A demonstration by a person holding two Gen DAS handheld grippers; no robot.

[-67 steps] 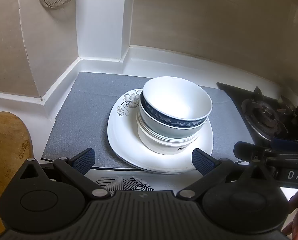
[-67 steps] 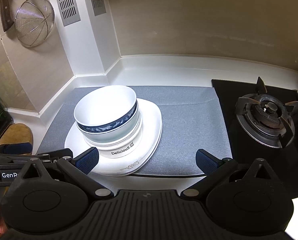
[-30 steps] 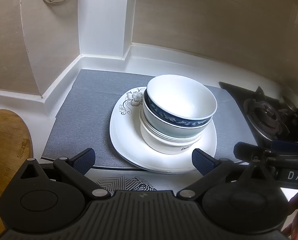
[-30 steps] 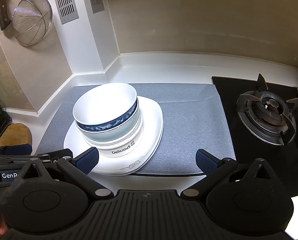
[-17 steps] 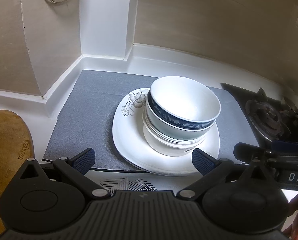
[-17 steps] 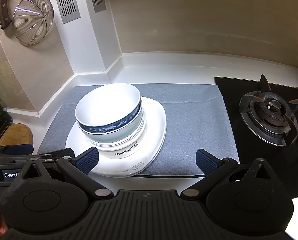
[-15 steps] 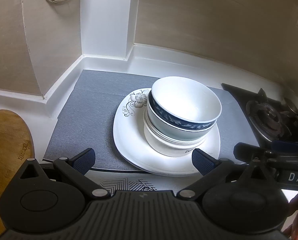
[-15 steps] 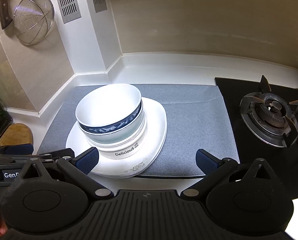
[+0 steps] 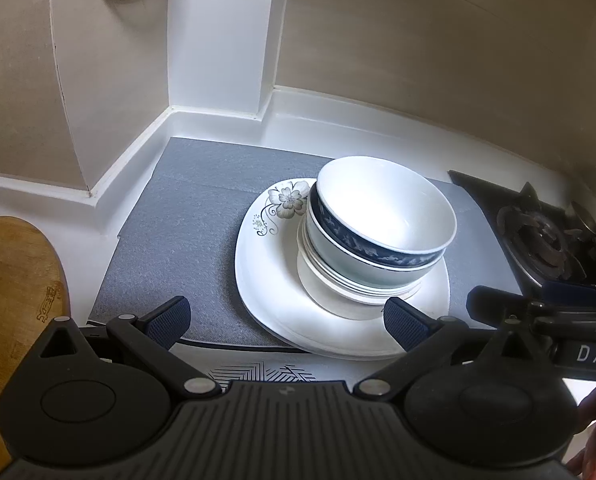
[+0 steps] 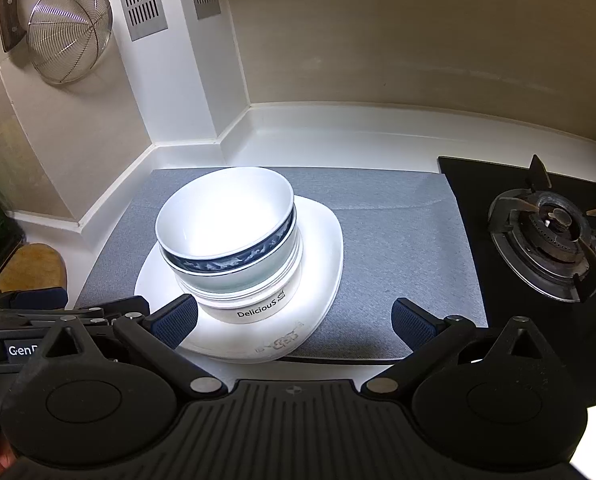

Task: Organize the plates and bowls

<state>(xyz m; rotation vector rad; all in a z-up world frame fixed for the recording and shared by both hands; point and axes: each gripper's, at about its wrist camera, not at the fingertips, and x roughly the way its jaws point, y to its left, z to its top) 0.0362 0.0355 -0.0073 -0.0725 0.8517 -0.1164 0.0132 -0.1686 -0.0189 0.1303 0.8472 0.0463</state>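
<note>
nested bowls [image 9: 378, 236] atop white plate [image 9: 273, 280]

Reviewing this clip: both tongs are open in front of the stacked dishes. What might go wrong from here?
1. The blue-banded bowl sits nested on top of the white bowls; a push from the left tongs may shift or topple the stack.
2. The plate overhangs the grey mat's front edge, so a nudge might slide it forward.
3. The right tongs are close to the plate rim and could clip it.

Beige tiled walls [image 10: 418, 40], white corner column [image 10: 177, 80], white countertop [image 10: 338, 136], hanging wire strainer [image 10: 69, 36], black gas hob [image 10: 538, 240]
</note>
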